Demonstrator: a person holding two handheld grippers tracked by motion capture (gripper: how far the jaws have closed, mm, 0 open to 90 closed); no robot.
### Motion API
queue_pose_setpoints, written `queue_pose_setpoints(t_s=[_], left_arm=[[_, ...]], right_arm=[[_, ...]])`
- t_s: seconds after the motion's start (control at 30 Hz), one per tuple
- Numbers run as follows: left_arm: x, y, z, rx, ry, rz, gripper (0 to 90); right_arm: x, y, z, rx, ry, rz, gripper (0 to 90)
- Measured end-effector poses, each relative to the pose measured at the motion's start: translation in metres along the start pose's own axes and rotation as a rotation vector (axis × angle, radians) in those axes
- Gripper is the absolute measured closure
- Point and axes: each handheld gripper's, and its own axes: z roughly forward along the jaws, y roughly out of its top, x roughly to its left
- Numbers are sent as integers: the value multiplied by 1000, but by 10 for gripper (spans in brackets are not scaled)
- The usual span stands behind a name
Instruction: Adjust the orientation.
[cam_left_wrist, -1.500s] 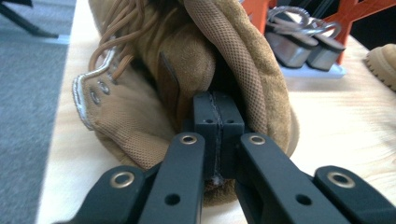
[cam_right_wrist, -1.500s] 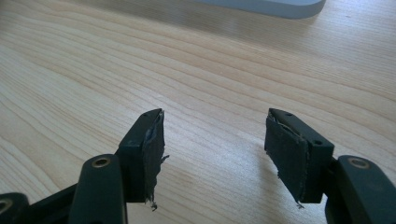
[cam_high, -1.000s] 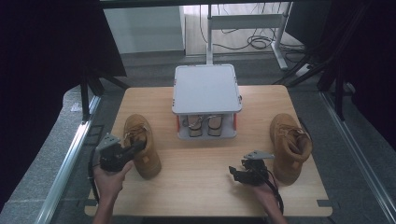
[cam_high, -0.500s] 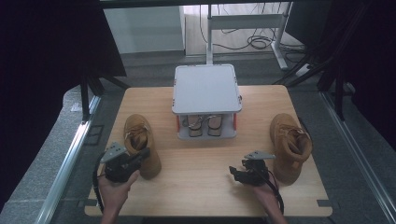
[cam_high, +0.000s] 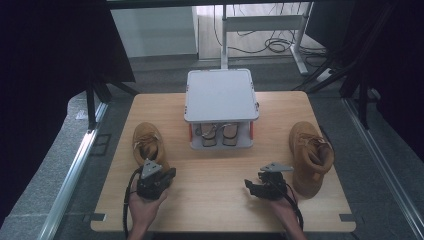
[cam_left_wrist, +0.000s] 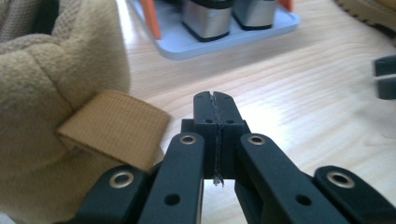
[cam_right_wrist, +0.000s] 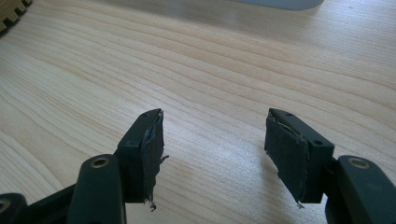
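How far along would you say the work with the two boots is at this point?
Early. A pair of shoes already sits in the rack. The shut left gripper is beside the left boot's heel loop, gripping nothing. The right gripper is open over the table; the right boot lies untouched.

No readable text, labels or numbers

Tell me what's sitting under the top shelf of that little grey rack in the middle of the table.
Under the grey rack's top a pair of shoes stands side by side, only their front ends showing; the rest is covered.
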Motion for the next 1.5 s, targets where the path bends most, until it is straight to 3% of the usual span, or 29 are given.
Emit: queue_pose_setpoints(t_s=[0.33,0.8,1.27,1.5], left_arm=[[10,-4,9,4,51,-12,898],[15,-7,5,4,36,-23,900],[34,-22,-22,9,29,-56,900],[49,-30,-37,5,26,-99,900]], right_arm=[[-2,-2,0,2,-5,7,377],[2,-1,0,5,1,-2,376],[1,-3,1,11,-4,-4,376],[0,-3,0,9,-6,-1,376]])
